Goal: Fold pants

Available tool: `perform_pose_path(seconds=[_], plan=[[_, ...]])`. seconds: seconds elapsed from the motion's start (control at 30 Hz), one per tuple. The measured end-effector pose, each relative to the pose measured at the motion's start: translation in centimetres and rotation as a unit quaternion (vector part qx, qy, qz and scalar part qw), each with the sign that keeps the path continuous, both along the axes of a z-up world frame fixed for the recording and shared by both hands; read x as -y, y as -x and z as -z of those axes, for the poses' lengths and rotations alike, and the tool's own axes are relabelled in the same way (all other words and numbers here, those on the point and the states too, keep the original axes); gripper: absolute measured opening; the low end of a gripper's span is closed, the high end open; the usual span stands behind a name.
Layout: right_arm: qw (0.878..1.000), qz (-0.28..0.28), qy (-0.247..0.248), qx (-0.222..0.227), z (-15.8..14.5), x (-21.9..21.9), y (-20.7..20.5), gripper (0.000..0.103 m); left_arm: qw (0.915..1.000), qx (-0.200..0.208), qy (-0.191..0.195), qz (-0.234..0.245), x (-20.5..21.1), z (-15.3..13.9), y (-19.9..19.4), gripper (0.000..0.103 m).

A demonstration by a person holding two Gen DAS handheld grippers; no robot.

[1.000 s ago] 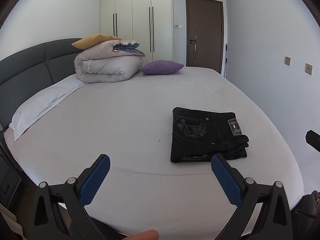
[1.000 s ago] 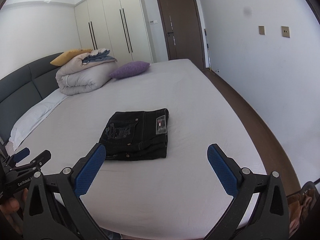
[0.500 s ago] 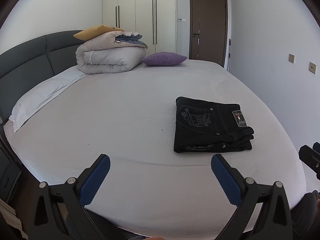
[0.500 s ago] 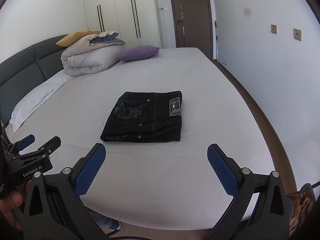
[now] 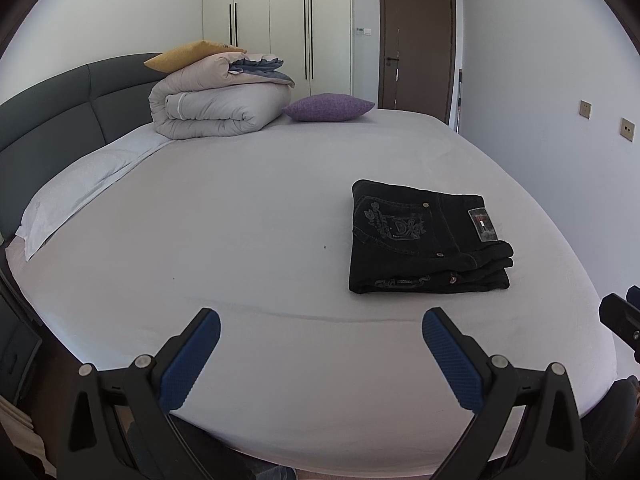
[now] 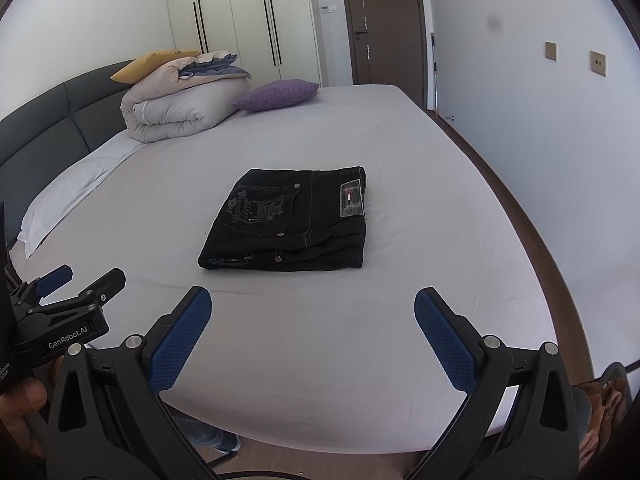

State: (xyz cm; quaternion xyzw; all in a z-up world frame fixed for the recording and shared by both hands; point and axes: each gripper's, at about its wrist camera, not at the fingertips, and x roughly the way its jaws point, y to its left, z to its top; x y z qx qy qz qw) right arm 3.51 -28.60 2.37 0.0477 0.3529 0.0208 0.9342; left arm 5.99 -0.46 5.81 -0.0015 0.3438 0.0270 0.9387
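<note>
The left gripper (image 5: 320,334) has its jaws spread wide, released, with nothing between the blue pads (image 5: 190,358) and nothing touching them. The right gripper (image 6: 312,316) is the same: jaws wide apart, empty, clear of the fabric. Both hang over the near edge of the bed (image 5: 240,220), above the sheet. In the right wrist view the left gripper (image 6: 60,300) shows at the lower left, beside the right one, with a hand (image 6: 20,404) under it; in the left wrist view only a tip of the right gripper (image 5: 620,316) shows at the right edge.

Between the jaws and the far end of the bed the sheet lies smooth and bare, with wide free room on the left side. The right edge of the bed runs close along a wall (image 6: 560,160), with a strip of brown floor (image 6: 504,184) between.

The pants (image 6: 292,220), black, lie folded into a compact stack on the sheet, ahead of both grippers and apart from them. From the left gripper they sit forward and to the right (image 5: 424,240); from the right gripper they sit nearly straight ahead, slightly left. A pocket with stitching and a label patch (image 6: 351,199) face up.

Far behind, at the headboard (image 5: 48,120), are a rolled duvet (image 5: 220,112), a purple cushion (image 5: 328,107) and a white pillow (image 5: 76,196).
</note>
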Motion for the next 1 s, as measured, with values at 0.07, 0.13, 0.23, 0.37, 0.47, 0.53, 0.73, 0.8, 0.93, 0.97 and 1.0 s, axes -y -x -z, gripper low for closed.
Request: perform_pose_path(seconds=[0.07, 0.13, 0.23, 0.37, 0.47, 0.53, 0.73, 0.8, 0.93, 0.97, 1.0], plan=[[1.000, -0.001, 0.000, -0.001, 0.1, 0.0, -0.2, 0.103, 1.0000, -0.001, -0.001, 0.001, 0.1, 0.1, 0.0, 0.103], [1.000, -0.001, 0.000, -0.003, 0.2, 0.0, -0.3, 0.103, 1.0000, -0.003, -0.002, 0.002, 0.2, 0.2, 0.0, 0.103], [1.000, 0.000, 0.000, -0.006, 0.4, 0.1, -0.6, 0.103, 1.0000, -0.004, -0.002, 0.003, 0.3, 0.4, 0.0, 0.103], [1.000, 0.002, -0.001, -0.007, 0.7, -0.1, -0.8, 0.103, 1.0000, -0.005, -0.001, 0.003, 0.4, 0.4, 0.0, 0.103], [1.000, 0.001, 0.000, -0.008, 0.8, -0.2, -0.9, 0.103, 1.0000, -0.005, -0.001, 0.003, 0.4, 0.4, 0.0, 0.103], [1.000, 0.001, 0.000, -0.009, 1.0, -0.3, -1.0, 0.103, 1.0000, -0.004, -0.001, 0.002, 0.4, 0.4, 0.0, 0.103], [1.000, 0.000, 0.001, -0.011, 1.2, -0.5, -1.3, 0.103, 1.0000, -0.006, 0.002, 0.006, 0.6, 0.7, 0.1, 0.103], [1.000, 0.000, 0.001, -0.011, 1.2, -0.6, -1.2, 0.103, 0.9999, -0.007, 0.004, 0.008, 0.6, 0.8, 0.1, 0.103], [1.000, 0.000, 0.001, -0.012, 1.3, -0.8, -1.2, 0.103, 0.9999, -0.009, 0.006, 0.011, 0.6, 0.9, 0.0, 0.103], [1.000, 0.000, 0.001, -0.012, 1.4, -0.9, -1.2, 0.103, 0.9999, -0.010, 0.007, 0.011, 0.7, 0.9, 0.1, 0.103], [1.000, 0.000, 0.001, -0.013, 1.5, -0.9, -1.3, 0.103, 0.9998, -0.011, 0.007, 0.013, 0.7, 1.0, -0.1, 0.103]])
